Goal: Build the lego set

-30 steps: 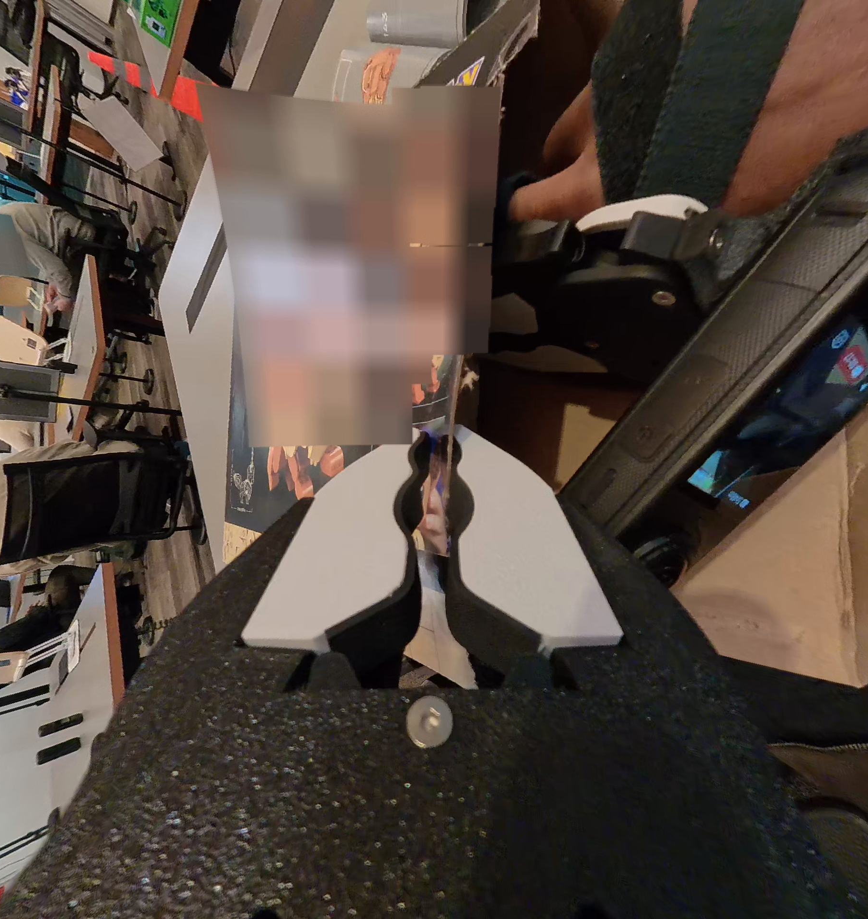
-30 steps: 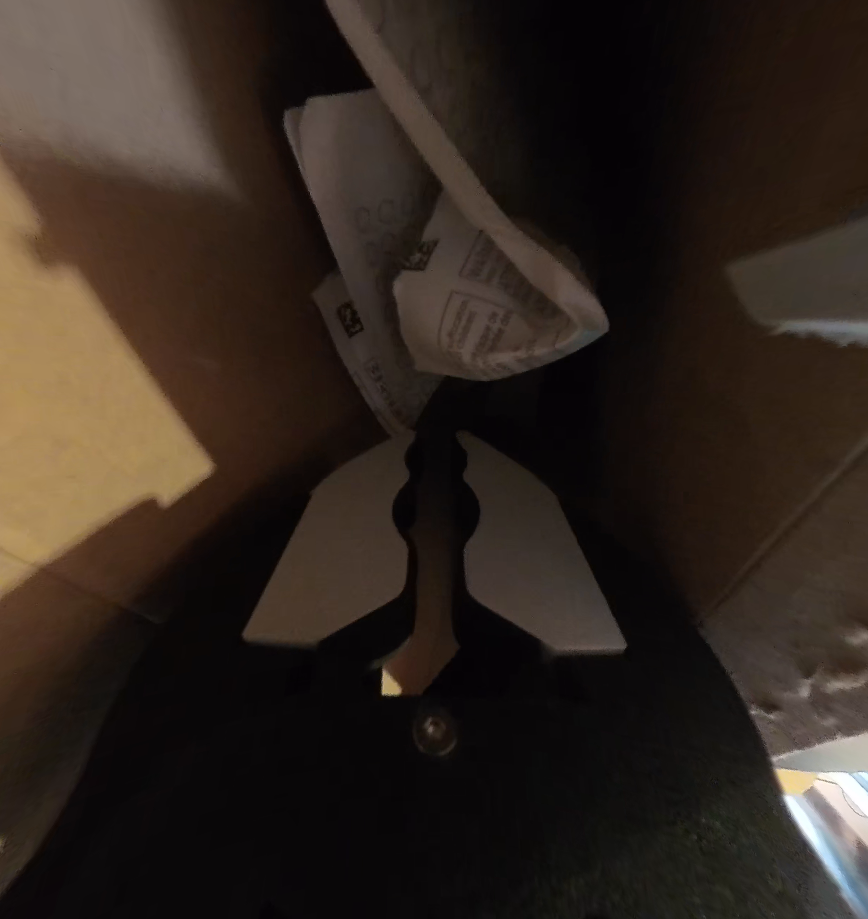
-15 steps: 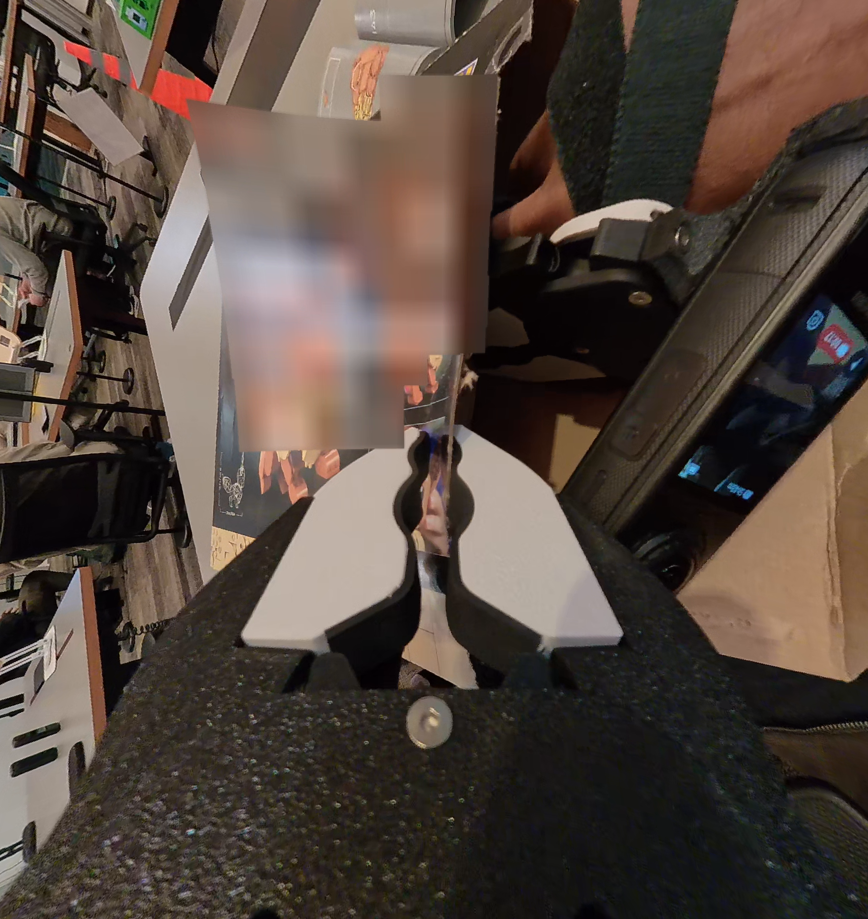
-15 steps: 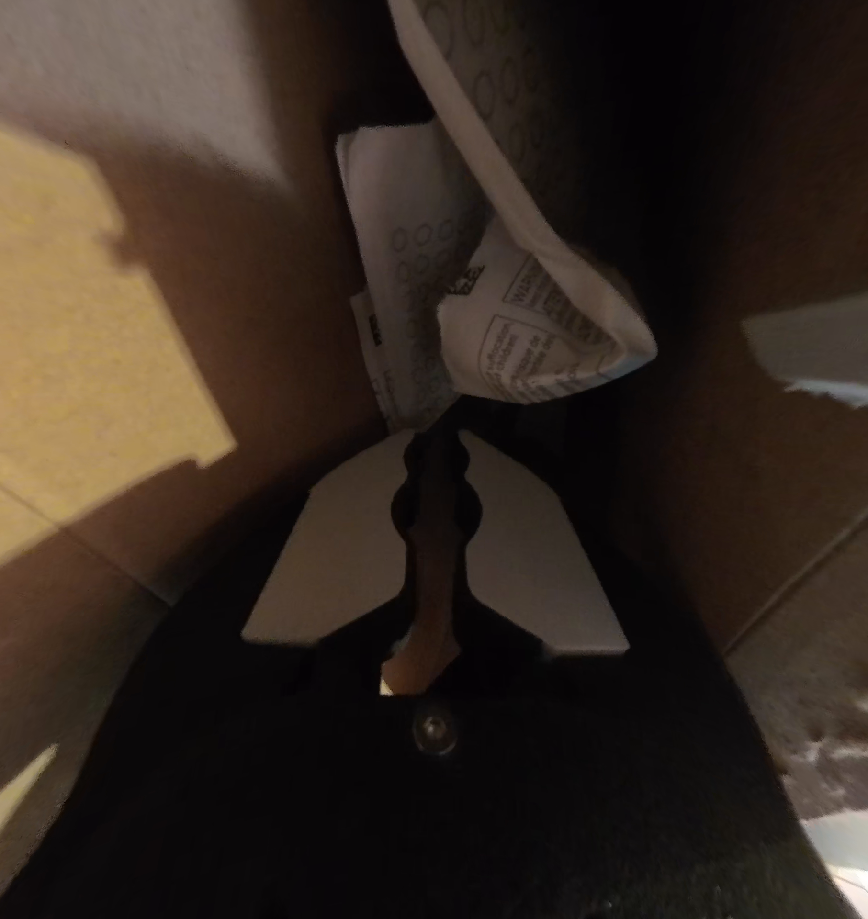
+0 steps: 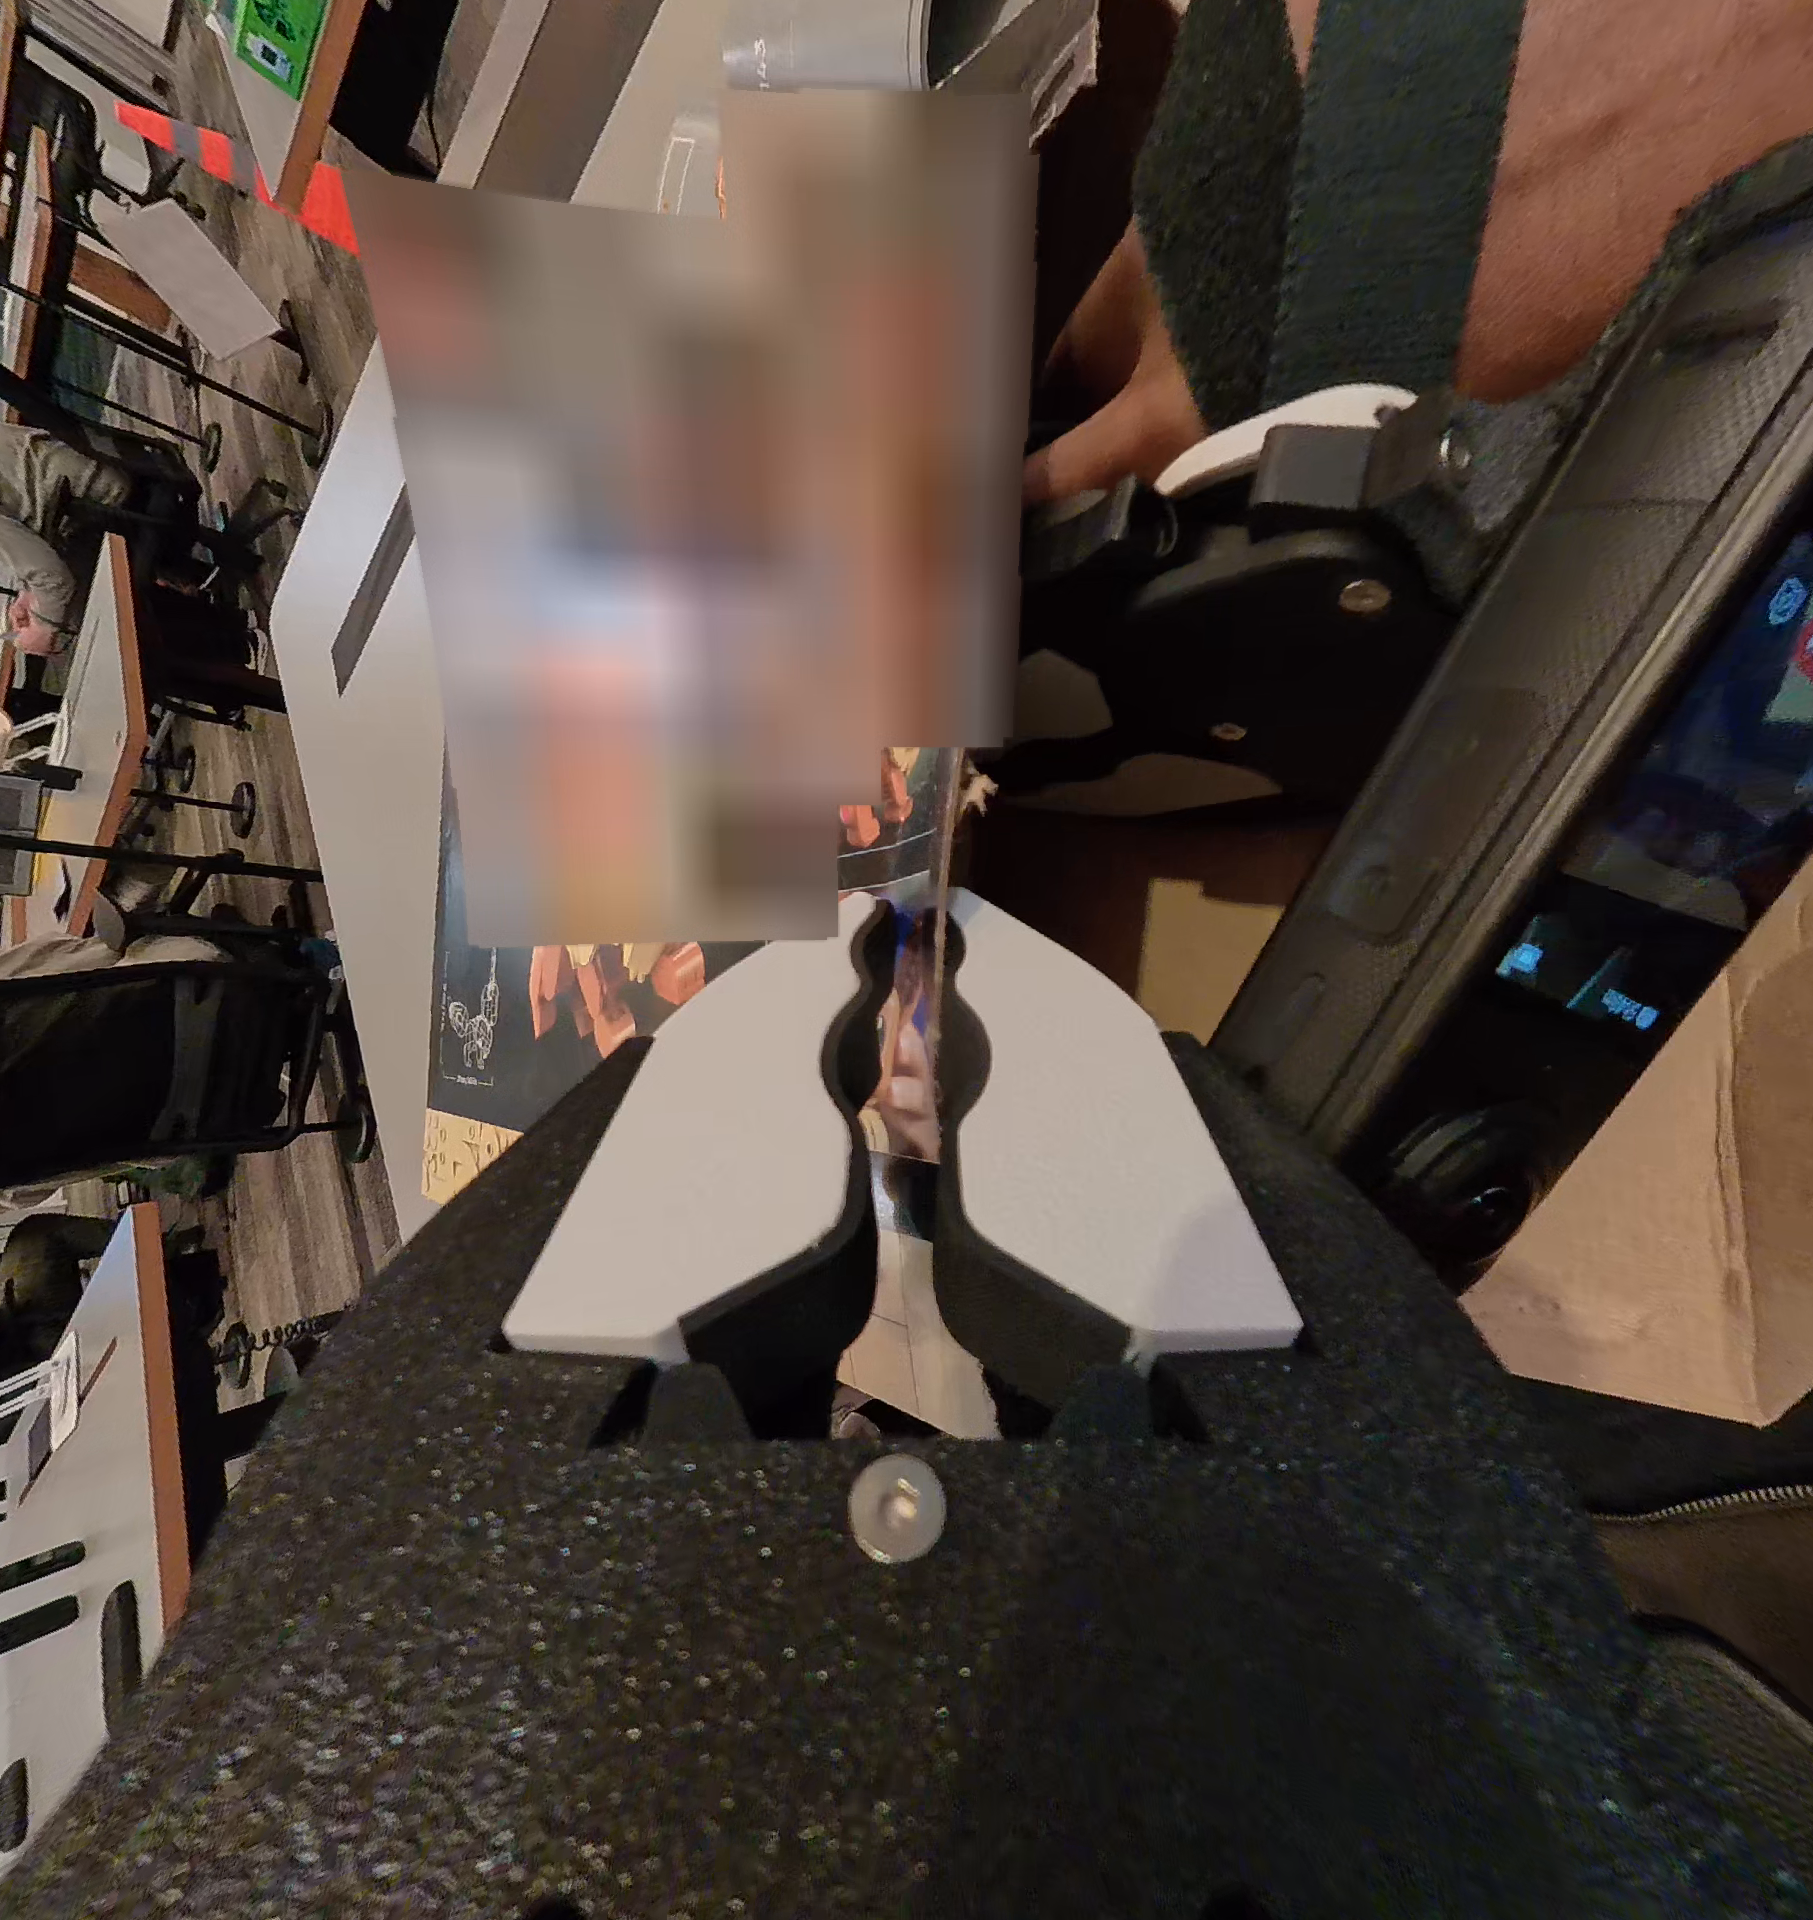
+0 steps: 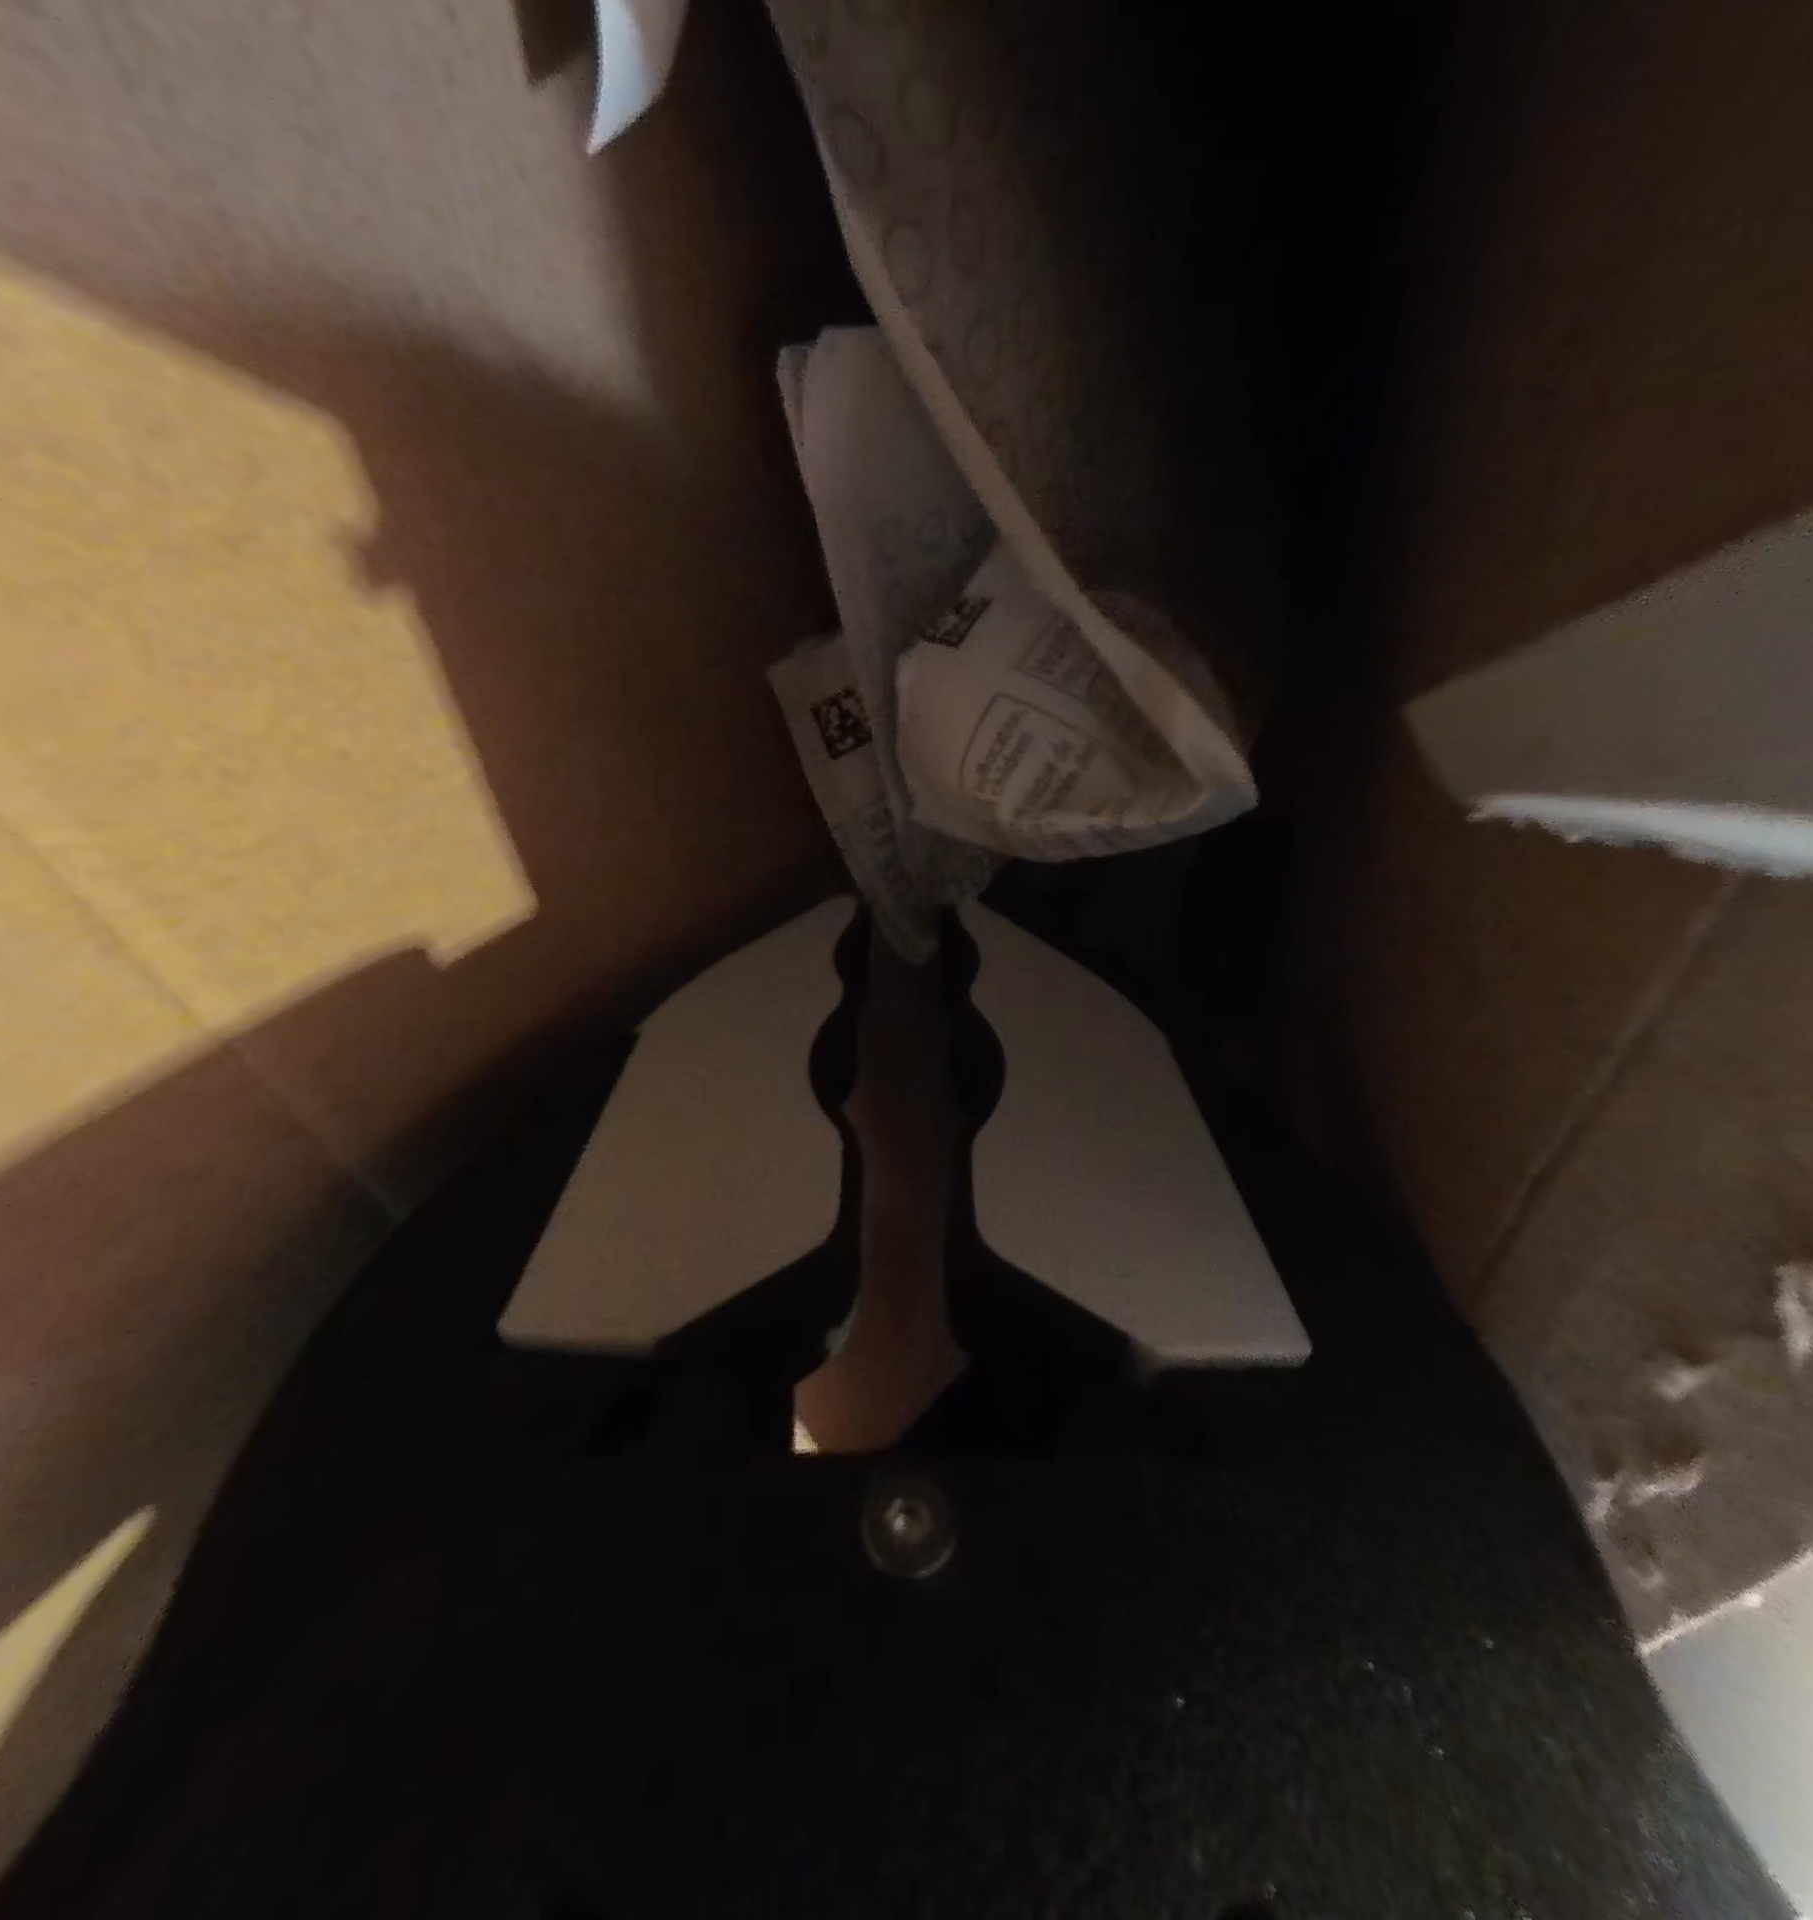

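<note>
- Left gripper (image 5: 907, 935): its jaws are nearly together, clenched on the thin edge of a printed cardboard lego box (image 5: 569, 1023), which stands edge-on in the slot between the pale fingers (image 5: 736, 1122)
- The box panel spreads up and to the left of the jaws; its dark face carries orange brick figures and small line drawings, and a mosaic patch covers much of it
- To the right in the left wrist view, a hand (image 5: 1120, 416) with dark straps holds the other black gripper body against a brown cardboard flap (image 5: 1712, 1143)
- Right gripper (image 6: 907, 925): its jaws are close together inside the brown box interior (image 6: 569, 727), pinching the lower corner of a crumpled white paper parts bag (image 6: 1027, 748)
- The bag bears printed boxes and a small square code; it hangs just beyond the fingertips, rising up and to the right
</note>
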Demonstrator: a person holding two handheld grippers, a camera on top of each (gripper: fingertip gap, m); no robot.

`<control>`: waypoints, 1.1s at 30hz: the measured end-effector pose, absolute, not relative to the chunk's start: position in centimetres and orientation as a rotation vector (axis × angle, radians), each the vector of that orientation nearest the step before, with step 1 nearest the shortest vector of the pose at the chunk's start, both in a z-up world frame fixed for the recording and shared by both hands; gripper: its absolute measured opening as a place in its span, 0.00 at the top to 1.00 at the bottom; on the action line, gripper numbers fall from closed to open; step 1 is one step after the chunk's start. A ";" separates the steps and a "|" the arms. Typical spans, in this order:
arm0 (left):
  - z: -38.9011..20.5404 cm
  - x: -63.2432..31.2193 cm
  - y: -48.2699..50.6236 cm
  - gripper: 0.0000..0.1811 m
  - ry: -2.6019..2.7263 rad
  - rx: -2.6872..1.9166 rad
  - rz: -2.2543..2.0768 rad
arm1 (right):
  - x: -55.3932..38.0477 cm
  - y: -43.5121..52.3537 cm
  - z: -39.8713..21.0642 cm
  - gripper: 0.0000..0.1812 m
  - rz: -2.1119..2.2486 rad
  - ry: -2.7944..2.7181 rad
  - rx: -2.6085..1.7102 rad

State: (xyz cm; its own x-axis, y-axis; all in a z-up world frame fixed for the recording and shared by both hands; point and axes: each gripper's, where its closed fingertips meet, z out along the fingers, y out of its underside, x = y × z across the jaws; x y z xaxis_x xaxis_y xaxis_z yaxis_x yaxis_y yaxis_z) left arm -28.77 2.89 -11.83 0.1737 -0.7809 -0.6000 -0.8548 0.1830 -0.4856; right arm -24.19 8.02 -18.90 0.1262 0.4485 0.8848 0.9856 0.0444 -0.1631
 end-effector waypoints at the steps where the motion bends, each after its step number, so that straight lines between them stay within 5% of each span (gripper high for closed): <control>1: -11.9 -28.8 2.9 0.97 1.604 -1.594 0.113 | -24.2 8.0 -18.9 0.93 -0.783 -1.452 -1.537; 12: -12.3 -28.9 3.2 0.97 1.614 -1.600 0.121 | -23.9 8.2 -19.1 0.98 -0.820 -1.422 -1.550; 33: -11.6 -29.1 4.0 0.98 1.635 -1.601 0.156 | -23.6 9.1 -19.4 0.90 -0.834 -1.389 -1.621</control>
State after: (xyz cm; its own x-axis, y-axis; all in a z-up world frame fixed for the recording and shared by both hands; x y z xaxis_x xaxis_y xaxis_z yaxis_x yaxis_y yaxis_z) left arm -29.11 3.98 -11.57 0.1479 -0.7760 -0.6132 -0.8778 0.1826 -0.4429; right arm -23.57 9.06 -19.43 0.1701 0.4383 0.8826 0.9850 -0.0501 -0.1650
